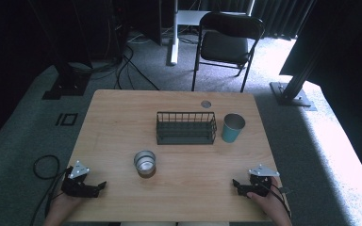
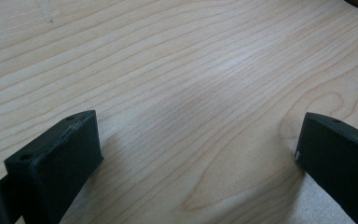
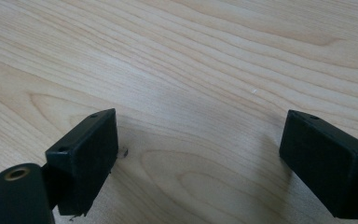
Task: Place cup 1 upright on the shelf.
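My left gripper (image 1: 99, 187) rests low over the near left corner of the wooden table (image 1: 118, 117), held by a hand. Its jaws stand wide open over bare wood, as the left gripper (image 2: 198, 140) view shows. My right gripper (image 1: 237, 185) sits near the front right corner, also held by a hand. In the right gripper (image 3: 200, 144) view its jaws are wide apart with nothing between them. A silver metal cup (image 1: 144, 162) stands upright near the table's middle front. A teal cup (image 1: 232, 127) stands upright to the right of a dark wire basket (image 1: 186, 127).
A round grommet hole (image 1: 206, 104) lies in the table's far edge. Beyond the table stand a black folding chair (image 1: 226, 42) and a white desk leg (image 1: 173, 33). Cables (image 1: 45, 167) trail on the carpet at the left.
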Action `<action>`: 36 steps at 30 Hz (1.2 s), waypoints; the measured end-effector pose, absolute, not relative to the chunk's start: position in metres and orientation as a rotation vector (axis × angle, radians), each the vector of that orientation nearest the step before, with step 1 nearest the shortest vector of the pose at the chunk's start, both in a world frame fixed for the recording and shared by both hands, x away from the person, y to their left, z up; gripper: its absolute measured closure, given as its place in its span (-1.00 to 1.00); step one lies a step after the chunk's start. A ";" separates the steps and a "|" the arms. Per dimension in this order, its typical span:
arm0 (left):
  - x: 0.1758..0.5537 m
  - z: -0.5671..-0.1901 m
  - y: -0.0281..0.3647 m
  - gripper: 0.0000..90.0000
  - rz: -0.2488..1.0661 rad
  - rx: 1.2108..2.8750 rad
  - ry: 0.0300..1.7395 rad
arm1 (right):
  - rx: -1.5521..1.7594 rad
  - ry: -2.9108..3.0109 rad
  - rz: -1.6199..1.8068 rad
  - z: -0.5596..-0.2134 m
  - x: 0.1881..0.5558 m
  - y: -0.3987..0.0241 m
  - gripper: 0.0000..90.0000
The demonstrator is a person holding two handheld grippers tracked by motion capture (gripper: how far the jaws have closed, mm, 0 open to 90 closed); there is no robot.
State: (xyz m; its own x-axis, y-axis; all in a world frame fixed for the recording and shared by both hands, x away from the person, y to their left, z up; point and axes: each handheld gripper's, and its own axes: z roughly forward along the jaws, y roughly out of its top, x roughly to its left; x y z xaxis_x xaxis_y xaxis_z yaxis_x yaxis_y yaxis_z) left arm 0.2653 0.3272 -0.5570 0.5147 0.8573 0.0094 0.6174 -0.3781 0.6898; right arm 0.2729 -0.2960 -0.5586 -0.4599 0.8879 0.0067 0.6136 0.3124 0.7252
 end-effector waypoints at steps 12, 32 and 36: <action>0.265 -0.557 0.327 -0.99 0.491 2.125 1.197 | 1.346 2.180 0.941 -0.558 0.273 -0.295 -0.75; 0.265 -0.557 0.327 -0.99 0.491 2.125 1.198 | 1.432 2.024 1.004 -0.551 0.294 -0.302 -0.75; 0.265 -0.557 0.327 -0.99 0.491 2.125 1.198 | 1.433 2.011 1.022 -0.548 0.302 -0.302 -0.75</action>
State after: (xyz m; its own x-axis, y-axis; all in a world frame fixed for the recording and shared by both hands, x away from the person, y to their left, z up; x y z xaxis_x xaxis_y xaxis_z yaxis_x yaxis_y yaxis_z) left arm 0.2654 0.3272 -0.5570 0.5146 0.8574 0.0096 0.6175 -0.3784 0.6895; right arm 0.3022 -0.3020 -0.5484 -0.3477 0.9364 0.0472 0.5903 0.1795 0.7870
